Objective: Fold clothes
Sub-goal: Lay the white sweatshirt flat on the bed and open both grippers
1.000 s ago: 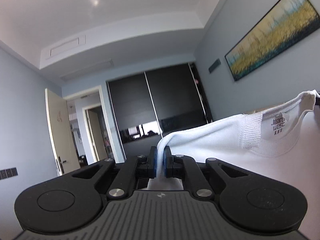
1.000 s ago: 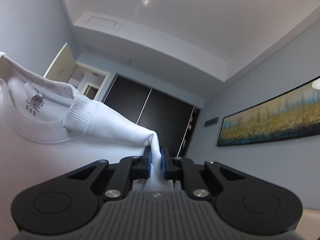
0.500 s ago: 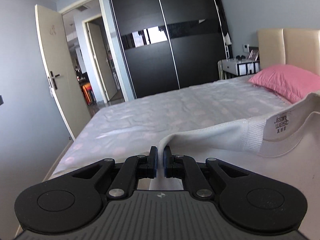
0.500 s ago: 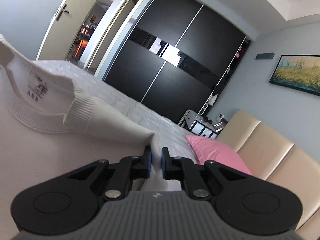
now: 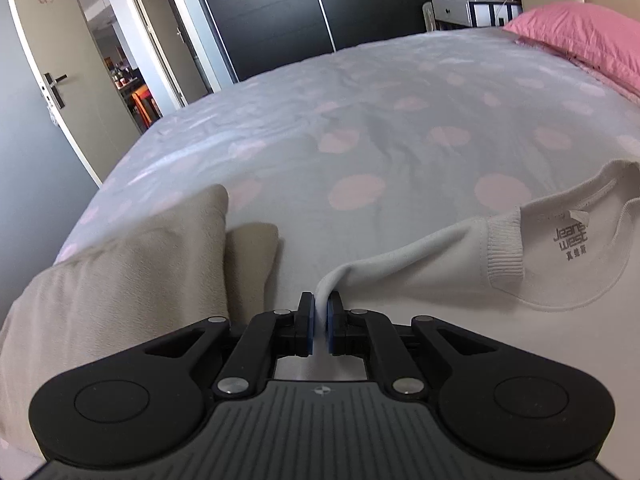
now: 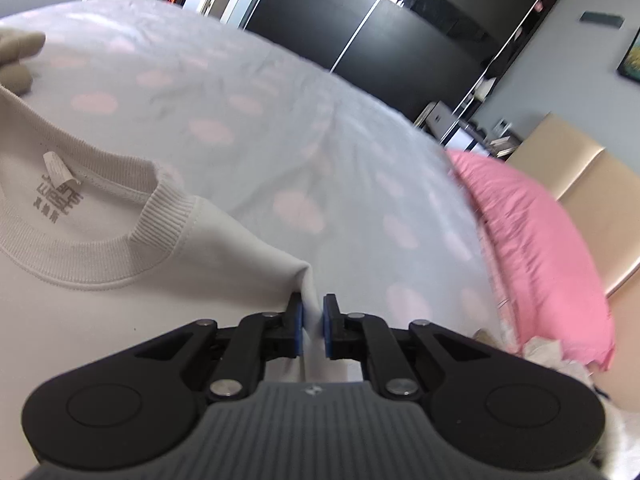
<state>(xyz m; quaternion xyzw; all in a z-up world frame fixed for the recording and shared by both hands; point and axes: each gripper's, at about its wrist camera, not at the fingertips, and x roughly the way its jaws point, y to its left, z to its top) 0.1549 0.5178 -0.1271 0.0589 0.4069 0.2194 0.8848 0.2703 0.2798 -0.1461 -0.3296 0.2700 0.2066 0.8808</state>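
A white crew-neck shirt (image 5: 460,264) with a printed neck label hangs stretched between both grippers, just above the bed. My left gripper (image 5: 319,305) is shut on one shoulder of it, the cloth pinched between the blue pads. In the right wrist view the same white shirt (image 6: 120,272) spreads to the left, and my right gripper (image 6: 312,307) is shut on its other shoulder. The ribbed collar (image 6: 160,216) gapes open between the two grips. The shirt's lower part is hidden under the gripper bodies.
A bed with a pale sheet dotted pink (image 5: 360,128) fills the view ahead. A beige garment (image 5: 132,264) lies at its near left. A pink pillow (image 6: 532,240) lies by the cream headboard (image 6: 580,172). Black wardrobe doors (image 5: 280,8) and an open door (image 5: 52,60) stand beyond.
Both grippers swung down from pointing at the ceiling to pointing at the bed, carrying the shirt with them. The shirt now hangs low over the sheet. Both grips held.
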